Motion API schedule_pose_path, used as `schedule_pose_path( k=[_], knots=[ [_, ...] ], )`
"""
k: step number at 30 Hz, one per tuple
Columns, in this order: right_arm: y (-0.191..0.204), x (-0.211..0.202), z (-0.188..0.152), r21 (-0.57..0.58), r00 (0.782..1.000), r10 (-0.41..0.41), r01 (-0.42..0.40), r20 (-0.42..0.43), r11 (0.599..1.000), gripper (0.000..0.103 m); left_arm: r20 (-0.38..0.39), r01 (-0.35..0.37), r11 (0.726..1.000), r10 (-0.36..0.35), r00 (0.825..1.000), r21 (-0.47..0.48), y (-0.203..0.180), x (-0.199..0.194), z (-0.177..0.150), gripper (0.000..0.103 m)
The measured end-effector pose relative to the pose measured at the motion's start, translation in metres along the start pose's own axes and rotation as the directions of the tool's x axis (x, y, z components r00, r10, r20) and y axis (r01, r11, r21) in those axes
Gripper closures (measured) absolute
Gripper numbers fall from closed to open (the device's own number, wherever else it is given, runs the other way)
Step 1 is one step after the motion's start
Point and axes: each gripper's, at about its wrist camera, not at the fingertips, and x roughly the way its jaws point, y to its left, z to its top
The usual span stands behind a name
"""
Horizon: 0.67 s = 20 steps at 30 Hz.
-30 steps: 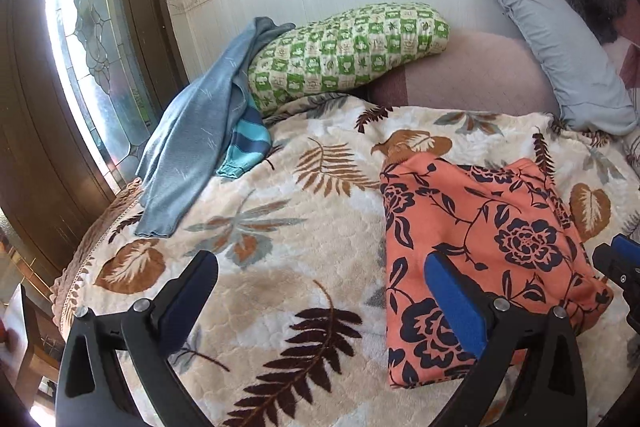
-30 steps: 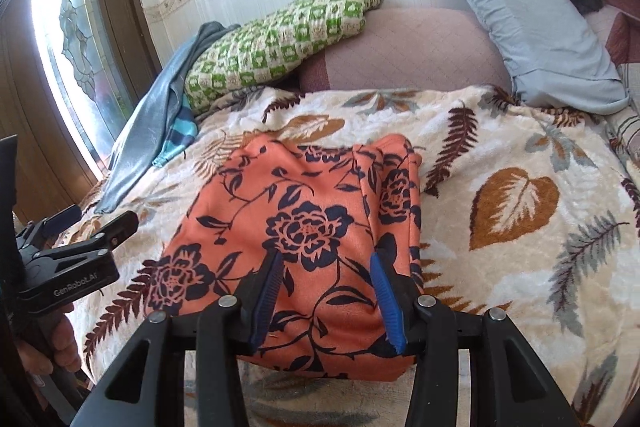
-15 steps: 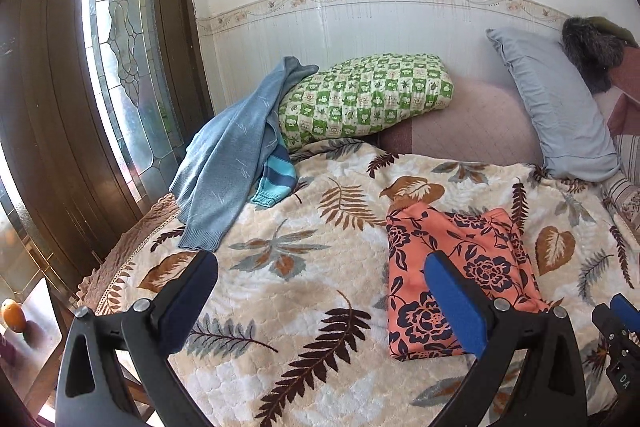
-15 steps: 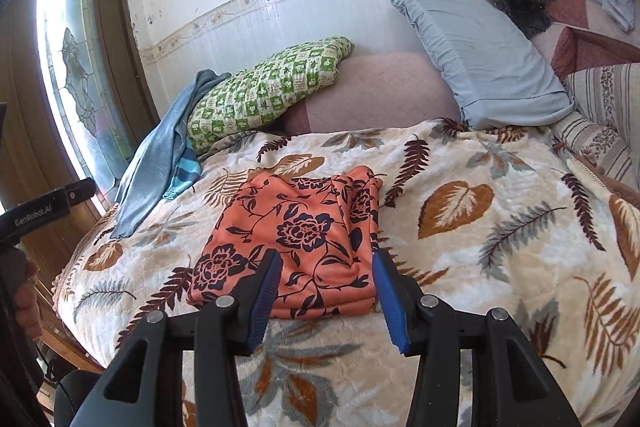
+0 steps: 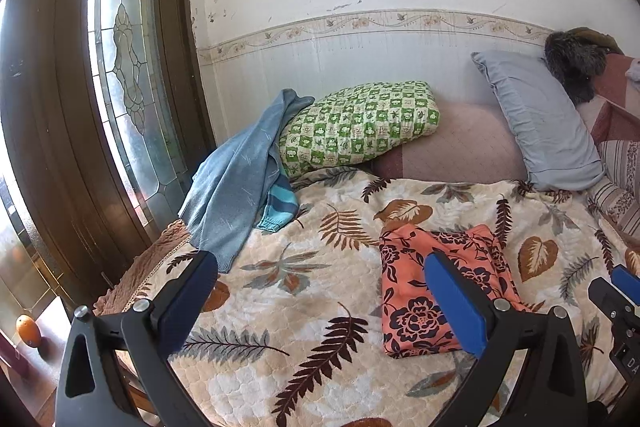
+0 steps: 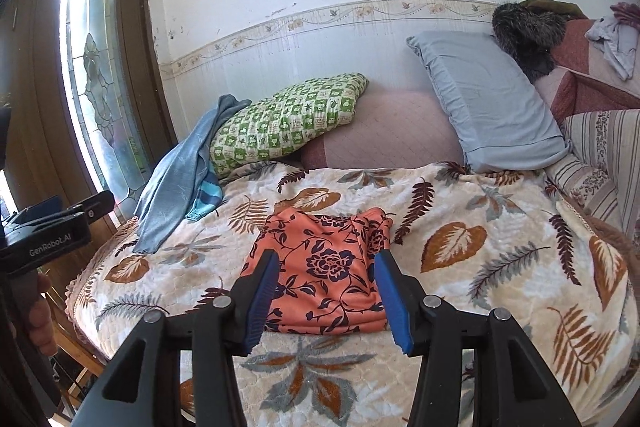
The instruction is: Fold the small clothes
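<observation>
On the leaf-print blanket (image 6: 460, 359), near its front edge, the orange flowered garment (image 6: 324, 267) lies folded into a flat rectangle, layered edges showing at its near side. We hold both tongs above it, neither touching cloth. Left gripper (image 5: 324, 291): jaws wide apart, empty, the garment lying below its right finger. Right gripper (image 6: 326, 297): jaws apart, just been opening, nothing between them; the garment shows through the gap. We judge this fold finished and the step in hand to be backing clear. To do it well we lift straight off, pads clear of the top layer so nothing drags open. Next candidate, we judge: the blue sweater (image 5: 236, 187) slumped against the green checked pillow (image 5: 356, 125), well apart to the left
</observation>
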Motion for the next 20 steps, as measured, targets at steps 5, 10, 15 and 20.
schedule_pose_path(
  k=[5,10,15,20],
  knots=[
    [0.003,0.006,-0.003,-0.019,1.0,-0.009,0.009,-0.015,1.0,0.05,0.003,0.022,1.0,-0.022,1.0,0.004,0.001,-0.003,0.002,0.0],
    [0.005,0.011,-0.002,-0.03,1.0,-0.011,0.01,-0.028,1.0,0.05,0.02,0.035,0.999,-0.035,0.999,-0.027,0.009,-0.004,0.004,0.0],
    [0.01,0.017,-0.002,-0.052,0.999,-0.014,0.012,-0.041,0.999,0.05,0.018,0.116,0.989,-0.115,0.993,-0.087,0.021,0.003,0.005,0.0],
    [0.0,0.03,-0.001,-0.017,0.997,-0.016,0.015,-0.07,1.0,0.05,0.001,0.12,0.982,-0.121,0.993,-0.147,0.03,0.023,0.005,0.0]
  ],
)
